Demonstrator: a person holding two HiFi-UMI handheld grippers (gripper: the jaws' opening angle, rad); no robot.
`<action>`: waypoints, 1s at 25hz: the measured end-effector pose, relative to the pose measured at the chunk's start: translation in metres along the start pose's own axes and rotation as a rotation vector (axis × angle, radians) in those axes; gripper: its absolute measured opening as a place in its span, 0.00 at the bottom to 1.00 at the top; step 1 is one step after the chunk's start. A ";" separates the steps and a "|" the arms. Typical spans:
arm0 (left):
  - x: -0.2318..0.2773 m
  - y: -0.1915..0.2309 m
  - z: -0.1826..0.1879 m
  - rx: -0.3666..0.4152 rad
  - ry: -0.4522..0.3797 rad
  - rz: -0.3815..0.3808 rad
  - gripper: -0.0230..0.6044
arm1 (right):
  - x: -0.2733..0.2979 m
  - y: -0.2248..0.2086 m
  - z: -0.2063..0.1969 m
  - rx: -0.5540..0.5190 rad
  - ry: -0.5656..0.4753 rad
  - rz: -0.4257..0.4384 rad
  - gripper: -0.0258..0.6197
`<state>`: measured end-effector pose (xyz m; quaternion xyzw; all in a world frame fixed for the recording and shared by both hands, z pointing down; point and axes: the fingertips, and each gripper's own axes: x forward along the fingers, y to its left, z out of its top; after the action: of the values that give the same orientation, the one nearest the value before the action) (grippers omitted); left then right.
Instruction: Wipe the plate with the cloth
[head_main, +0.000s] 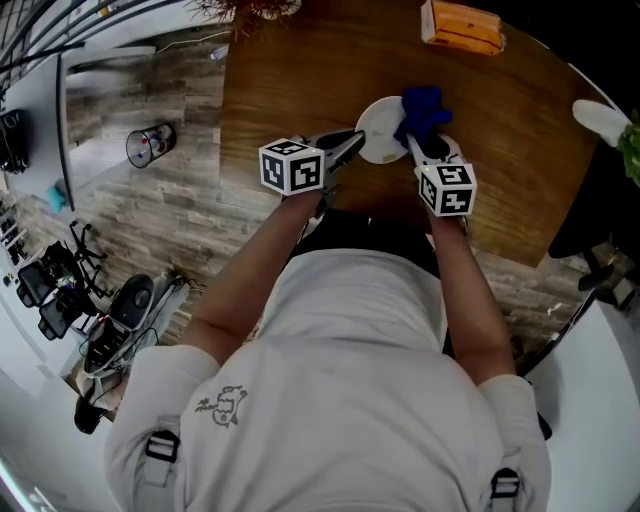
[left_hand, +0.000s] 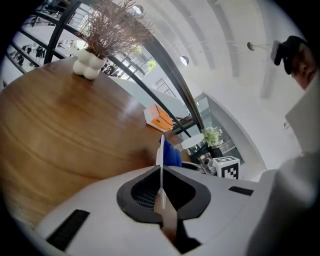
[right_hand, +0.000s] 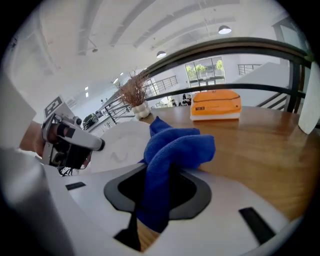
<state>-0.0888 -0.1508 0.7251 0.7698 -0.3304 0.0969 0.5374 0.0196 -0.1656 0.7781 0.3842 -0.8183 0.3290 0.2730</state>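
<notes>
A small white plate (head_main: 380, 128) is held off the round wooden table (head_main: 290, 80) near its front edge. My left gripper (head_main: 352, 145) is shut on the plate's left rim. In the left gripper view the plate (left_hand: 160, 165) shows edge-on, pinched between the jaws. My right gripper (head_main: 418, 145) is shut on a blue cloth (head_main: 424, 110), bunched at the plate's right side. In the right gripper view the cloth (right_hand: 175, 150) fills the jaws, with the plate's face (right_hand: 120, 145) just left of it. Whether cloth and plate touch I cannot tell.
An orange box (head_main: 460, 25) lies at the table's far edge. A white vase of dried twigs (left_hand: 89, 62) stands at the back. A green plant (head_main: 628, 150) and a white object (head_main: 600, 120) sit at the right rim. A pen pot (head_main: 150, 145) stands on the floor, left.
</notes>
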 end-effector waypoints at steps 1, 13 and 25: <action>-0.003 -0.007 0.001 0.007 -0.002 -0.013 0.07 | -0.006 0.002 0.010 -0.005 -0.023 -0.004 0.21; -0.046 -0.099 0.082 0.167 -0.140 -0.178 0.07 | -0.079 0.105 0.147 -0.173 -0.300 0.031 0.21; -0.124 -0.175 0.147 0.263 -0.249 -0.358 0.07 | -0.171 0.082 0.189 -0.306 -0.333 -0.197 0.21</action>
<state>-0.1059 -0.1964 0.4693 0.8854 -0.2371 -0.0531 0.3963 0.0122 -0.1902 0.5114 0.4653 -0.8509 0.1050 0.2200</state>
